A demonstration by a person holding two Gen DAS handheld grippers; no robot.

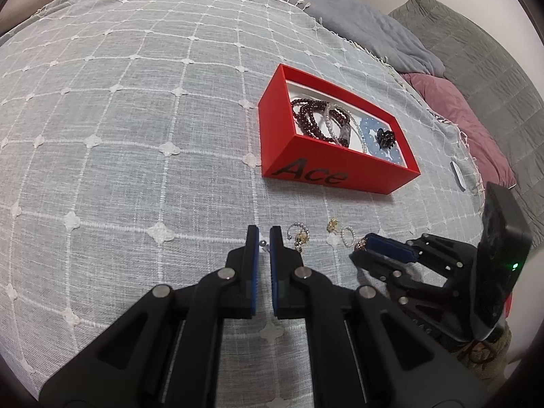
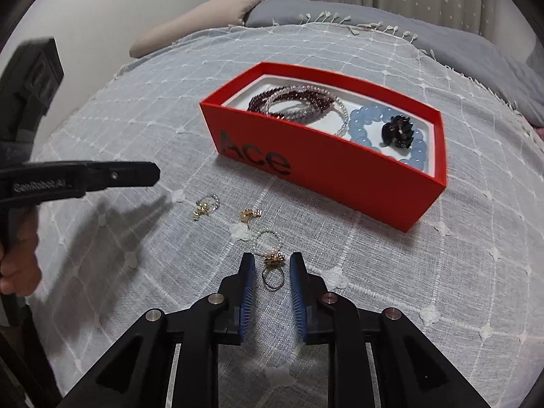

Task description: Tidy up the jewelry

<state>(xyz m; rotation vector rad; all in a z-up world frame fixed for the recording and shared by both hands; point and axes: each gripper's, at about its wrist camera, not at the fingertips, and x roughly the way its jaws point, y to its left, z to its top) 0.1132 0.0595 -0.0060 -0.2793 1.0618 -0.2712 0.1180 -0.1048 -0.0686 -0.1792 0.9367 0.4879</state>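
While the larger pieces already lie in the red box, the small ones are not yet put away. Inside it sit a dark garnet-coloured bead bracelet, a pale clear-bead strand wound over it, a blue bead bracelet and a black hair clip resting on the blue beads. My reading is that the task is past its midpoint, with only the fiddly items left.

On the bedspread in front of the box, a loose row remains: a gold flower ring, a pearl ring just beyond it, a small gold charm and a beaded hoop earring further to the left. A tiny silver stud also lies on the cloth.

The right claw has its jaws apart, one on each side of the gold flower ring, not touching it as far as I can tell; that ring looks like the next to go in. The left claw has its jaws nearly together, with a narrow gap that frames the stud; whether the pads touch it I cannot tell. From the right wrist view the left claw appears raised above the cloth, casting a shadow. About five small pieces seem left to move.
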